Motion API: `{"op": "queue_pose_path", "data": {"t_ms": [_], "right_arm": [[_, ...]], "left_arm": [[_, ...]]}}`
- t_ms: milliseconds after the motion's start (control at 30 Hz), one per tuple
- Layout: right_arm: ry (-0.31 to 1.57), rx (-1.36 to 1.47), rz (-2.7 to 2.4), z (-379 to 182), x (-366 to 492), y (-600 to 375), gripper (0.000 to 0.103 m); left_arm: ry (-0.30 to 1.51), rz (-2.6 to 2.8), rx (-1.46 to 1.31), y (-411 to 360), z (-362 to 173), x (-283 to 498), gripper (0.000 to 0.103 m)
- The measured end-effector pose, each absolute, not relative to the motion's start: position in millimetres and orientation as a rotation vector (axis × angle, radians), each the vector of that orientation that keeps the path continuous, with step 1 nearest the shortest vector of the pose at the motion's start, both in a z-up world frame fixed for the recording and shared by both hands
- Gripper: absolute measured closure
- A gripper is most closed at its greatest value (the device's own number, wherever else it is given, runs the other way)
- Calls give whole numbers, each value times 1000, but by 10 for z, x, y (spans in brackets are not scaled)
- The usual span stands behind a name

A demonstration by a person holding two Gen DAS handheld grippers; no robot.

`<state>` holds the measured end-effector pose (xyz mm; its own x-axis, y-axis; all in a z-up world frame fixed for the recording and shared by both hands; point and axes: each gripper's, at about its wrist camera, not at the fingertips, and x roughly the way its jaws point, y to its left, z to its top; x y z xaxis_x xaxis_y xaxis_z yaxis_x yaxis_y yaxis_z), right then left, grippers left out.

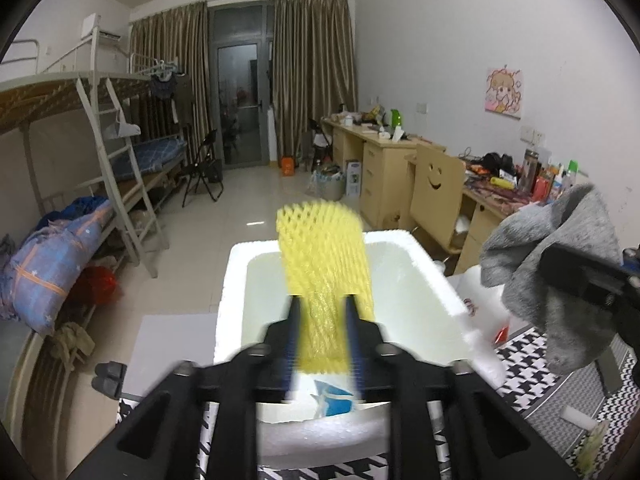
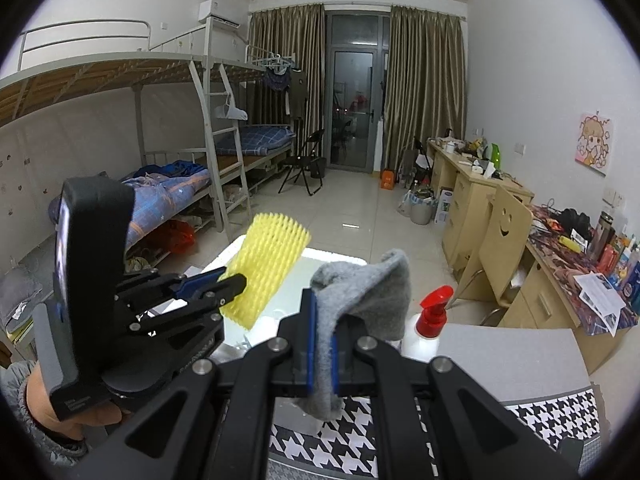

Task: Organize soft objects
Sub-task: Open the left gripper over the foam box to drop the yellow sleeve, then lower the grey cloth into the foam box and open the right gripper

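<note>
Left gripper (image 1: pixel 322 308) is clamped on the yellow foam fruit net (image 1: pixel 324 252), held up at frame centre over the white foam box (image 1: pixel 440 280). Right gripper (image 2: pixel 324 344) is pinching the grey cloth (image 2: pixel 368 292), which flops over its fingers at lower centre. A red-capped spray bottle (image 2: pixel 430 320) stands just right of the cloth, with the houndstooth tabletop (image 2: pixel 552 420) below.

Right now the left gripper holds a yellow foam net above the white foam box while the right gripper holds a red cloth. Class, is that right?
Not quite: the cloth in the right gripper is grey, not red, as the right wrist view shows. The left gripper does hold the yellow foam net above the white foam box.
</note>
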<state>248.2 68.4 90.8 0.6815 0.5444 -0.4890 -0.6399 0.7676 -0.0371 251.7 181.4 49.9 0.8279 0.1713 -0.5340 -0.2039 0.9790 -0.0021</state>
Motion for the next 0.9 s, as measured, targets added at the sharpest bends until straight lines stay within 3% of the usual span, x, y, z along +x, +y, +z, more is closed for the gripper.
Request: {"op": "queue_pose_path", "data": {"t_ms": [133, 333, 900], "right_arm": [[482, -212, 672, 913, 2490, 707, 94], [477, -220, 676, 908, 2487, 768, 94], [497, -255, 734, 846, 2526, 1065, 94]], "left_arm": [[542, 212, -59, 1837, 534, 2448, 28], [495, 255, -75, 1957, 634, 2294, 9], [439, 359, -93, 2173, 723, 1872, 3]]}}
